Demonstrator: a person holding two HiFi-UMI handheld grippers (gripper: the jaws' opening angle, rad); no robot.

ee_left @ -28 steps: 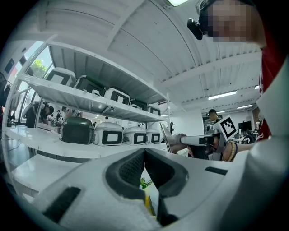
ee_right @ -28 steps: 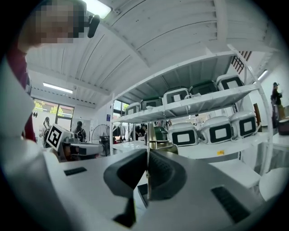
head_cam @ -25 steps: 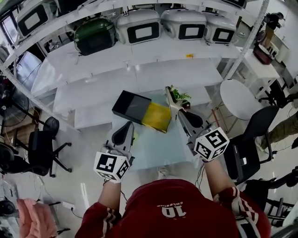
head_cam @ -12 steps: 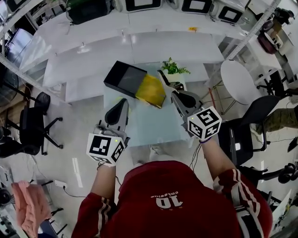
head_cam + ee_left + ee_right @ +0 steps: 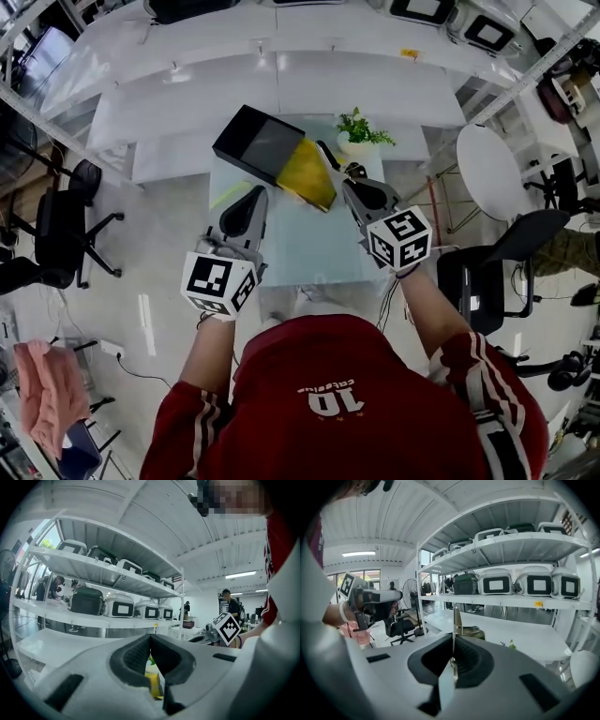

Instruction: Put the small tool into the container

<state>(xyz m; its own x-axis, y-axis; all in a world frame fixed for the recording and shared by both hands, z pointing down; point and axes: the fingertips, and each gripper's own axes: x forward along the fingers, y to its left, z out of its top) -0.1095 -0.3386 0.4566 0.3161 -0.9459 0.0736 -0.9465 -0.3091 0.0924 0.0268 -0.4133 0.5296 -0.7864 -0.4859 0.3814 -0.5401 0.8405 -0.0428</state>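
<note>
Table: pale top, lying below and ahead of both grippers. Container: a black box ahead of the right gripper and off to its left, with a yellow panel at its near end; whether that panel is a lid or a lining cannot be told from the head view. Left gripper: held short of the container, jaws together and nothing between them in its own view. Right gripper: jaws clamped on the small tool, a thin metal strip standing out beyond the fingertips. In the head view the tool projects forward of the jaws, its tip close by the right edge of the yellow panel. Assessment: the carry is near its end and the placing is not yet done. Recommendation: bring the right gripper further left and forward until the tip is over the box's opening, tilt the tip down and lower it inside before parting the jaws. A strip this thin, let go high, would likely bounce or slide off the panel. The left gripper is well placed to steady the box if it shifts.
</note>
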